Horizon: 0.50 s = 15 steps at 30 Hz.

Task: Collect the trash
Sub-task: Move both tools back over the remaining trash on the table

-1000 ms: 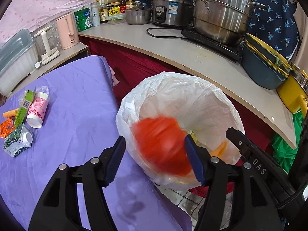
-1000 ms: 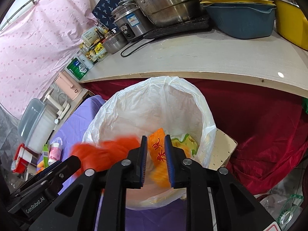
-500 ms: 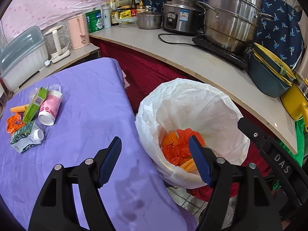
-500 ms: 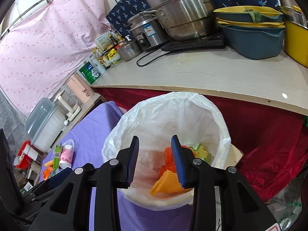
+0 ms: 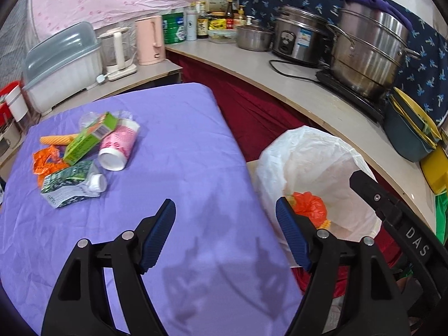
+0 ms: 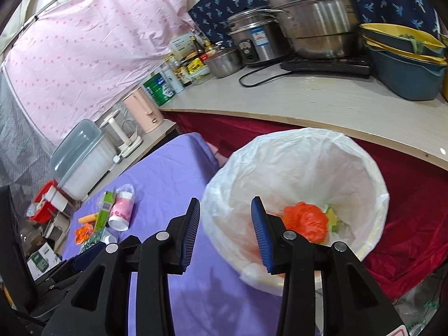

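A bin lined with a white bag [image 5: 316, 162] [image 6: 296, 151] stands beside the purple table [image 5: 179, 145] [image 6: 168, 173]. An orange plastic bag [image 5: 309, 208] [image 6: 306, 219] lies inside it with other wrappers. On the table's left lies a pile of trash: a pink paper cup [image 5: 119, 147] [image 6: 121, 214], a green box [image 5: 89, 137], a crushed carton [image 5: 70, 187] and an orange wrapper [image 5: 46, 162]. My left gripper [image 5: 225, 235] is open and empty over the table edge. My right gripper [image 6: 225, 233] is open and empty at the bin's near rim.
A curved counter [image 5: 280, 84] behind the bin carries steel pots [image 5: 366, 53], a rice cooker [image 5: 296, 39], bottles and blue and yellow basins [image 6: 406, 64]. A pink kettle [image 5: 149, 40] and a plastic storage box [image 5: 61, 61] stand behind the table. Red cloth hangs under the counter.
The orange bag dropped from my left gripper into the bin. My right gripper opened and let its wrapper fall in. Both grippers drew back and left toward the table.
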Available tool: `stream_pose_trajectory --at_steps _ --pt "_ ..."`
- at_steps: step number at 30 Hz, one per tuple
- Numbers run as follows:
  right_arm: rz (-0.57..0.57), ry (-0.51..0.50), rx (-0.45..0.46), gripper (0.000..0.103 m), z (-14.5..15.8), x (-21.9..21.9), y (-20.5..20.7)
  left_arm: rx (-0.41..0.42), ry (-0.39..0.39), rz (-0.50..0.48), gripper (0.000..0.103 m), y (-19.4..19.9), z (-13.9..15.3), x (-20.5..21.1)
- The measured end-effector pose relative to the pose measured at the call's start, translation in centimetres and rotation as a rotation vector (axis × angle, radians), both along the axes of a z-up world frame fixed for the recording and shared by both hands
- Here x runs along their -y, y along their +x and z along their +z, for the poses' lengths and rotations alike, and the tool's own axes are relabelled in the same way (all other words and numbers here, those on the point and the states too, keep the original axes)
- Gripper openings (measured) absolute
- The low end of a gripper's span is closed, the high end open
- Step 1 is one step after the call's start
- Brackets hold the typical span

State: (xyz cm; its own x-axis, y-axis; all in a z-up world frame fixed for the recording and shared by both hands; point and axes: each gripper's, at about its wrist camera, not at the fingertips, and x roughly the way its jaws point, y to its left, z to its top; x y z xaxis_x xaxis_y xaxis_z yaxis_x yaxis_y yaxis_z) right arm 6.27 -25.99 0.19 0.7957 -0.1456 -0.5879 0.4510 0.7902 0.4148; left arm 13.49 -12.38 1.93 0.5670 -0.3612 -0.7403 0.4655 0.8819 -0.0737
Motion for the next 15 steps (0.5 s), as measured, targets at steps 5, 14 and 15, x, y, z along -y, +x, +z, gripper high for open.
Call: stream_pose_trajectory --at_steps 5,14,15 --pt "0.063 -0.009 -0.006 0.038 0.3 -3.3 2.0 -0.004 -0.014 0.069 0.071 1.3 0.2 -4.2" --pt "0.189 -0.023 -0.043 0.039 -0.2 -10.2 6.3 -0.016 -0.023 0.214 0.071 4.2 0.0 -12.7" --pt "0.204 -0.023 -0.047 0.039 -0.3 -11.0 6.8 -0.016 -0.021 0.224 0.071 4.4 0.0 -13.4"
